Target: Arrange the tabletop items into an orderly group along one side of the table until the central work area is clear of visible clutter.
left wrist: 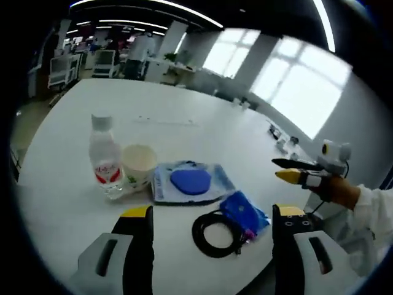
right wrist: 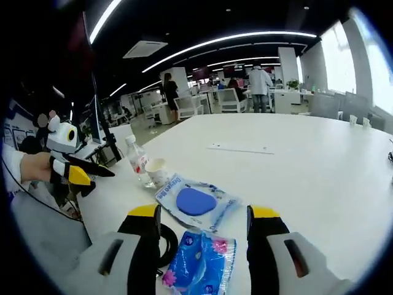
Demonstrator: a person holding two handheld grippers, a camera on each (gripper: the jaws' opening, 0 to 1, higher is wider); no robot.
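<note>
Left gripper (left wrist: 212, 224) and right gripper (right wrist: 202, 224), jaws wide apart and empty, above near-edge clutter: clear plastic water bottle (left wrist: 104, 158) touching white paper cup (left wrist: 138, 166); nudging either risks toppling the bottle.

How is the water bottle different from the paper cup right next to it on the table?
The water bottle is taller than the paper cup and reaches well above its rim. The bottle is clear plastic with a red and white label; the cup is opaque and cream-coloured with a small green print near its base. The bottle is closed with a white cap, while the cup is open at the top. Both stand upright, side by side, on the white table.
</note>
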